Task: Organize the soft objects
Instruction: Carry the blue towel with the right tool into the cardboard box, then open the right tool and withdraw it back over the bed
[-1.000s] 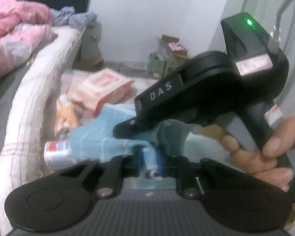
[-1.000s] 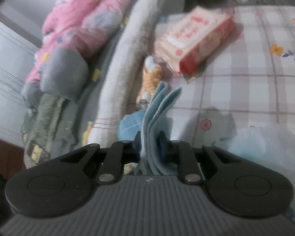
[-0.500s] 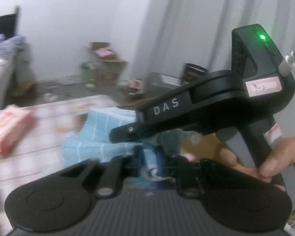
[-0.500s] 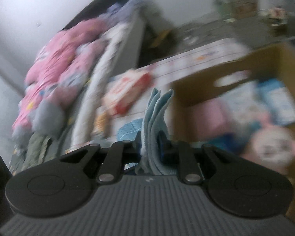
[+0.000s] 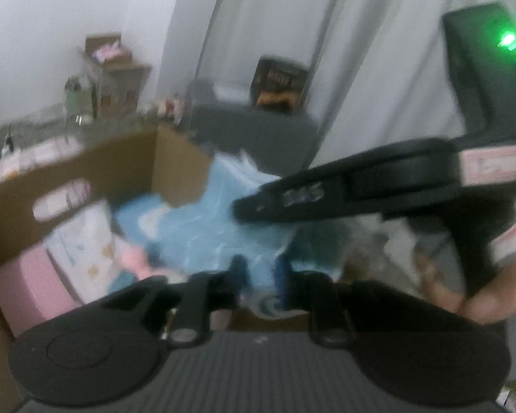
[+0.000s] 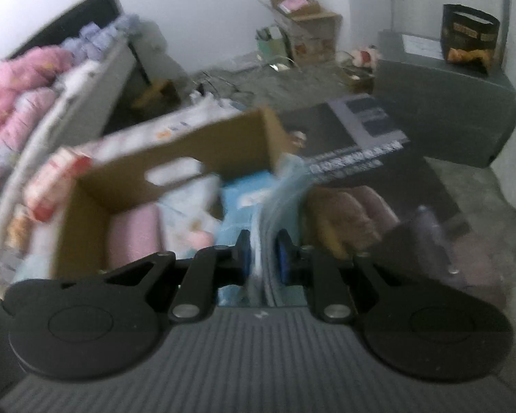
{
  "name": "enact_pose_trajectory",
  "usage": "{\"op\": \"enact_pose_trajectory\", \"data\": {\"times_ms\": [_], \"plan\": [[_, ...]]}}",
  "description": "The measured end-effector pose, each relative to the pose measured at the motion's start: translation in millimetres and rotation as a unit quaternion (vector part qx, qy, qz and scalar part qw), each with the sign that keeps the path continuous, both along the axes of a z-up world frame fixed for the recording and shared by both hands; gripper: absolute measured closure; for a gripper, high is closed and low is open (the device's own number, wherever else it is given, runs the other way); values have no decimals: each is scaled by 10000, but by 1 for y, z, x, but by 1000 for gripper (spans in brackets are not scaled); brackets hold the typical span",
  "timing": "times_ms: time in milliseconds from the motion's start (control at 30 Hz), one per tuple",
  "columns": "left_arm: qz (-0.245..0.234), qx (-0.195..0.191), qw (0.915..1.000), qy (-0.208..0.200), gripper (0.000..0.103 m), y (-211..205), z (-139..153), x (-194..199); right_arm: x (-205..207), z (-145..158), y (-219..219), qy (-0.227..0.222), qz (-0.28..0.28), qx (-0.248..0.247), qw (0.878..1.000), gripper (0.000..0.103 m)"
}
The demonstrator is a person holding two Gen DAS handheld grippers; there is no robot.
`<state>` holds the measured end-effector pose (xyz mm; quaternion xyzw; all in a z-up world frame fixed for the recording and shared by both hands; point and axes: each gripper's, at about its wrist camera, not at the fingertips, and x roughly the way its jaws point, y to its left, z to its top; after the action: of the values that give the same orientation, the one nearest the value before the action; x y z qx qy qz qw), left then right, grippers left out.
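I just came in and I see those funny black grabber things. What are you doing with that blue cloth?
A person holds a grabber in each hand, and both have hold of a light blue towel. The right gripper pinches a folded edge of it. The left gripper has the towel between its fingers, but they are opening now. The towel hangs over an open cardboard box that already has other soft things in it, like a pink bundle.

Grey cabinet [image 6: 443, 110], black bag [image 6: 469, 36], bed headboard [image 6: 75, 20]
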<state>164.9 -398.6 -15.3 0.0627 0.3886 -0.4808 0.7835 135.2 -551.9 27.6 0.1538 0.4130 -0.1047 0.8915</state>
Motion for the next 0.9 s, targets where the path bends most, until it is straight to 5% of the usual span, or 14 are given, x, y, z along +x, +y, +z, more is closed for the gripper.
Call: {"op": "enact_pose_trajectory", "data": {"times_ms": [167, 233, 367, 700, 900], "plan": [[-11, 498, 9987, 109, 64, 0, -26, 6, 9, -21, -2, 204, 151, -482, 9985, 87], [-39, 521, 9986, 10, 50, 6, -22, 1, 9, -23, -1, 223, 224, -578, 9978, 87], [-74, 663, 9976, -168, 47, 19, -7, -10, 5, -12, 5, 88, 242, -545, 9982, 85], [443, 863, 9953, -56, 31, 92, 38, -21, -10, 12, 25, -192, 196, 609, 9978, 81], [832, 772, 9935, -36, 23, 147, 55, -30, -40, 46, 56, -771, 400, 1263, 9882, 54]]}}
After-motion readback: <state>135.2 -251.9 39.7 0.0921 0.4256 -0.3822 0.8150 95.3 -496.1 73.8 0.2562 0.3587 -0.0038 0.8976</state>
